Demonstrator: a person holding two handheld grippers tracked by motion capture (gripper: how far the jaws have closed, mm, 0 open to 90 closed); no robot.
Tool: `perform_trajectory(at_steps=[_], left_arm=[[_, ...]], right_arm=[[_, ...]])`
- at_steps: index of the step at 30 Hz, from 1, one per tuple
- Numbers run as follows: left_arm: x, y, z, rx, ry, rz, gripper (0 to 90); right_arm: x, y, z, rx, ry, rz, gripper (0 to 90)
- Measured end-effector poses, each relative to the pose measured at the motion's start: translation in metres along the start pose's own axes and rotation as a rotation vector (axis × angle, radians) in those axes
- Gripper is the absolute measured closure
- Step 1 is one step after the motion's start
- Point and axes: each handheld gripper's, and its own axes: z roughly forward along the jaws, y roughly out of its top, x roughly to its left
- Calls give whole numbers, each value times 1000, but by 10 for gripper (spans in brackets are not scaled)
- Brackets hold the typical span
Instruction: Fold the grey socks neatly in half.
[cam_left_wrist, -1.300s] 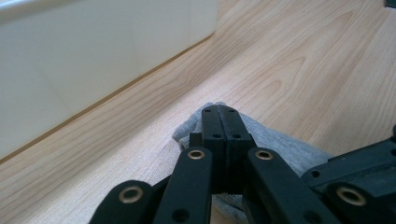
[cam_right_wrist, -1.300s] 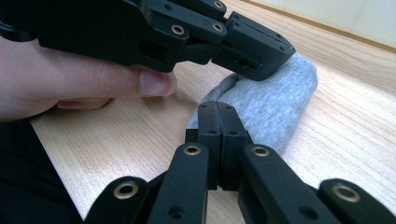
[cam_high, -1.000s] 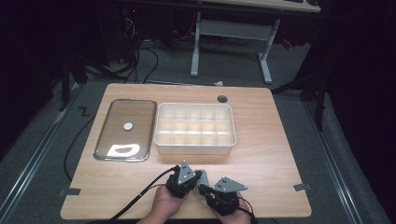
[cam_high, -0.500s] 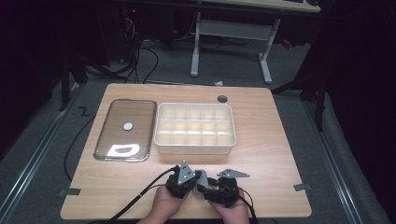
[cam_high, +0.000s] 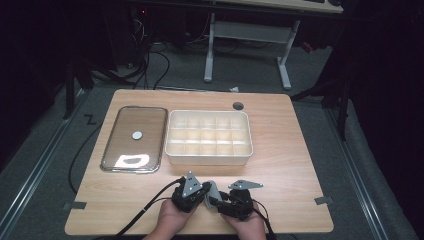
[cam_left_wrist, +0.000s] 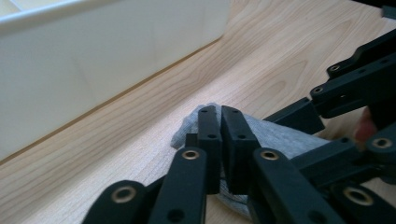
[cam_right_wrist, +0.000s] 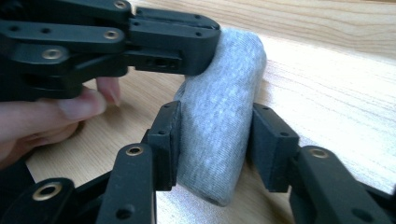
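1. Right gripper (cam_high: 219, 201) has swung in toward the left gripper (cam_high: 201, 191) since a second ago; both now meet at the near desk (cam_high: 280, 150) edge, in front of the compartment tray (cam_high: 208, 157).
2. Left jaws are pinched narrow on the upper end of a grey rolled cloth (cam_right_wrist: 219, 116), gripping fabric.
3. Right jaws straddle the roll's middle, one pad touching its side and the other a sliver off; not clamped yet, as far as I can tell.
4. Cloth sits between both jaw pairs, low on the desk.
5. Risk: soft roll could unroll or slide out if the right jaws close off-centre, or if the left lets go early.
6. Glass lid (cam_high: 134, 138) lies beyond the left jaws, untouched.
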Motion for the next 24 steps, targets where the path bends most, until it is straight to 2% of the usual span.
perform_trajectory(at_steps=[4, 5, 6, 8, 9, 10, 12, 14, 15, 18, 19, 21, 24], left_arm=[[1, 0, -11, -17, 10, 4, 750], [5, -1, -21, -31, 27, 2, 727], [5, -1, -21, -31, 27, 2, 710], [16, -5, -41, -55, 62, -12, 669], [16, -5, -41, -55, 62, -12, 650], [21, -7, -48, -61, 81, -13, 650], [32, -13, -64, -52, 113, -19, 576], [42, -19, -75, -13, 143, -16, 556], [51, -26, -83, -3, 185, -14, 530], [68, -38, -93, -1, 219, -74, 492], [68, -38, -93, -1, 219, -74, 492], [77, -48, -104, -31, 244, -115, 493], [81, -55, -110, -39, 262, -134, 494]], right_arm=[[0, 1, 1, 12, 12, -13, 613], [0, 2, 1, 14, 13, -21, 613], [0, 2, 1, 14, 13, -21, 613], [-1, 2, 1, 18, 23, -19, 614], [-1, 2, 1, 19, 24, -19, 614], [-1, 2, 1, 19, 24, -19, 614], [-1, 2, 1, 18, 25, -21, 609], [-1, 2, 2, 18, 25, -20, 609], [-1, 2, 2, 18, 27, -21, 609], [-1, 3, 2, 25, 29, -34, 616], [-1, 3, 2, 25, 29, -34, 616], [-1, 5, 2, 41, 42, -52, 649], [0, 4, 2, 39, 43, -63, 665]])
